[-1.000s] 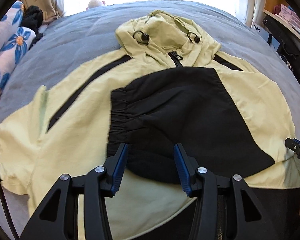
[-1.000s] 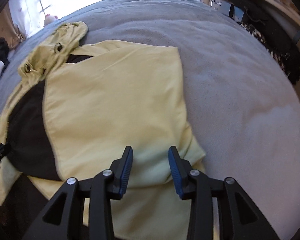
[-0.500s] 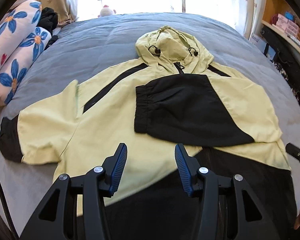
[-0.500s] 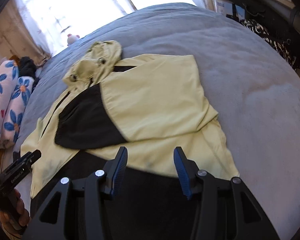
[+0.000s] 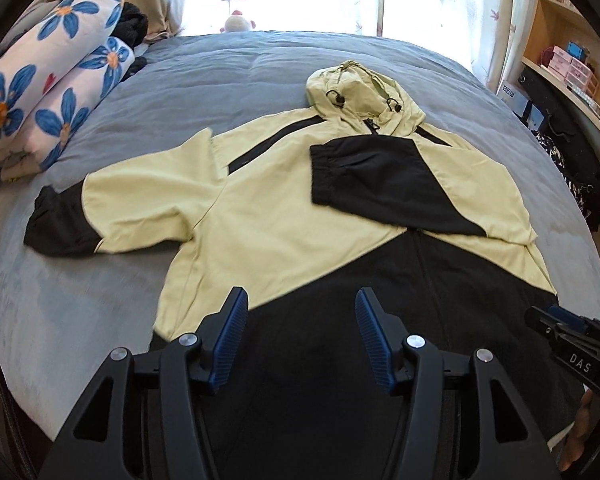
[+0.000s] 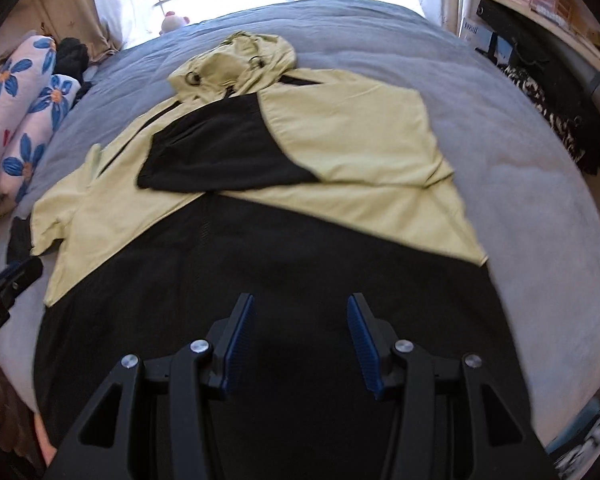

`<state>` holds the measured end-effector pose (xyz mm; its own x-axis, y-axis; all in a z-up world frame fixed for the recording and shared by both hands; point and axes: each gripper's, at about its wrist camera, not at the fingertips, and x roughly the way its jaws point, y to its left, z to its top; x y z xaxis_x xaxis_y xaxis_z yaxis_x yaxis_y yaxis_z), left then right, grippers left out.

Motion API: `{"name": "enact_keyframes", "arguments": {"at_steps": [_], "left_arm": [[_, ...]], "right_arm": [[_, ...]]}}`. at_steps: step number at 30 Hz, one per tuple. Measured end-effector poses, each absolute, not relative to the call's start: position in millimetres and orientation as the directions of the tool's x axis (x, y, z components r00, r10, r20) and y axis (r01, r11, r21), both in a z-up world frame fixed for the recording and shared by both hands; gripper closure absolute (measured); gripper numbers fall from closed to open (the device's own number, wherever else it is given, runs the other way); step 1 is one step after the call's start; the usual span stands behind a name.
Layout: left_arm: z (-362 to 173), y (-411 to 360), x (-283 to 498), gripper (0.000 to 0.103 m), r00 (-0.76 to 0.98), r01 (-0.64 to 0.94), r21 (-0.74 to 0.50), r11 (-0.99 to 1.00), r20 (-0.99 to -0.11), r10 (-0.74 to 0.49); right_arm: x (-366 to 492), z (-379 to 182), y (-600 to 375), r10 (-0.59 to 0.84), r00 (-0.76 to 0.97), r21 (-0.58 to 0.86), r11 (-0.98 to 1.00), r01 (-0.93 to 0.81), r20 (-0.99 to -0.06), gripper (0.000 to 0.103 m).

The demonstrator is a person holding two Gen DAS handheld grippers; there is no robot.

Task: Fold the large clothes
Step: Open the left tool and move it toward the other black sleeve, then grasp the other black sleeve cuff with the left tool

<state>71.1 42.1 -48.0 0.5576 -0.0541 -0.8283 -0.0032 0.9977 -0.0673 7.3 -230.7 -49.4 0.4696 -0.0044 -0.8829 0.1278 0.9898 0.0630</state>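
A pale yellow and black hooded jacket (image 5: pixel 268 216) lies flat, front up, on a grey bed (image 5: pixel 204 80), hood toward the window. Its right sleeve is folded across the chest, black cuff (image 5: pixel 340 176) on top. The left sleeve (image 5: pixel 112 208) is spread out to the left. The jacket also shows in the right wrist view (image 6: pixel 340 152). My left gripper (image 5: pixel 300 336) is open and empty above the black hem. My right gripper (image 6: pixel 300 340) is open and empty above the hem; it also shows at the right edge of the left wrist view (image 5: pixel 572 340).
Rolled floral bedding (image 5: pixel 44 92) lies at the bed's left side, with dark clothes (image 5: pixel 134 26) behind it. A plush toy (image 5: pixel 236 22) sits by the window. Shelves and a black bag (image 5: pixel 572 136) stand along the right side of the bed.
Both grippers have pulled back from the jacket toward the bed's near edge, open throughout. The whole jacket has come into view, with the black hem under the fingers.
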Motion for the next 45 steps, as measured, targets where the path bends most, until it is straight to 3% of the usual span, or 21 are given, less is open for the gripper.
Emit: {"name": "enact_keyframes", "arguments": {"at_steps": [10, 20, 24, 26, 45], "left_arm": [[-49, 89, 31, 0.048, 0.559, -0.050, -0.075, 0.996, -0.828, -0.035], [-49, 183, 17, 0.048, 0.578, -0.160, -0.082, 0.984, -0.816, 0.026], [-50, 225, 19, 0.034, 0.584, -0.198, -0.086, 0.976, -0.810, 0.048], [-54, 251, 23, 0.034, 0.585, -0.227, -0.088, 0.970, -0.809, 0.064], [-160, 459, 115, 0.034, 0.551, -0.438, -0.414, 0.798, -0.825, -0.125]], "right_arm": [[-25, -41, -180, 0.068, 0.520, 0.103, 0.994, 0.038, -0.852, 0.055], [-13, -34, -125, 0.059, 0.527, 0.071, 0.997, 0.002, -0.848, 0.055], [0, -35, -98, 0.086, 0.500, 0.090, 0.996, -0.016, -0.862, 0.055], [7, -35, -83, 0.098, 0.500, 0.098, 0.995, -0.027, -0.860, 0.055], [98, -40, 59, 0.132, 0.525, 0.041, 0.983, -0.181, -0.841, 0.055]]}}
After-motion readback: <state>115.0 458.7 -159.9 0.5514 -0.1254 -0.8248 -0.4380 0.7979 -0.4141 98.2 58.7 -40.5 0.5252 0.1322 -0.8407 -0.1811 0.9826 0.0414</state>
